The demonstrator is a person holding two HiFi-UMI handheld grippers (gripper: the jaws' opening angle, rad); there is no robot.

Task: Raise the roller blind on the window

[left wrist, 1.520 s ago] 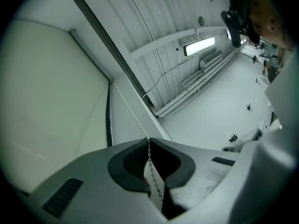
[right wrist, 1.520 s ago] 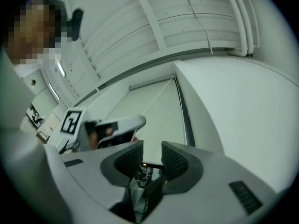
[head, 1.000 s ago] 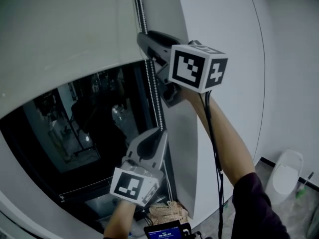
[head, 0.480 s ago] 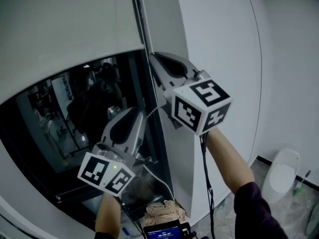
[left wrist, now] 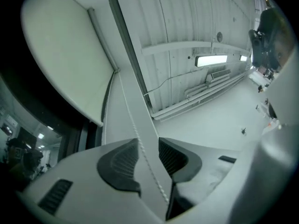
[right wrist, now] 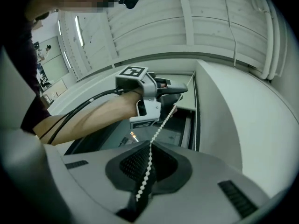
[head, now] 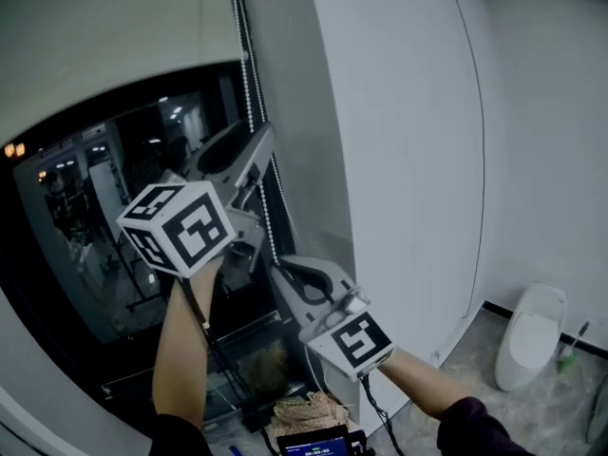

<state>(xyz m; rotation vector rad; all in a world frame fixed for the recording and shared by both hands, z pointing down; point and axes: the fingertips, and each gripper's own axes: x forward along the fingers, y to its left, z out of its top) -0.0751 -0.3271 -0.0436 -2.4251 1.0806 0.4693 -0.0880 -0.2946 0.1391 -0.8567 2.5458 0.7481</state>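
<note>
Two tools work the bead chain point(head: 249, 93) at frame centre: we see the right tool point(head: 281, 275) clamped on it low, the left tool point(head: 249, 155) above, jaws opening, chain loose between them. Roller blind point(head: 95, 36) upper left.

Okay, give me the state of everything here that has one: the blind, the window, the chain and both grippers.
roller blind: partly raised.
window: dark glass uncovered below the blind's bottom edge.
bead chain: runs straight between the two grippers, pinched by the right one only.
left gripper: jaws opening, chain between them but not pressed.
right gripper: shut on the bead chain.
</note>
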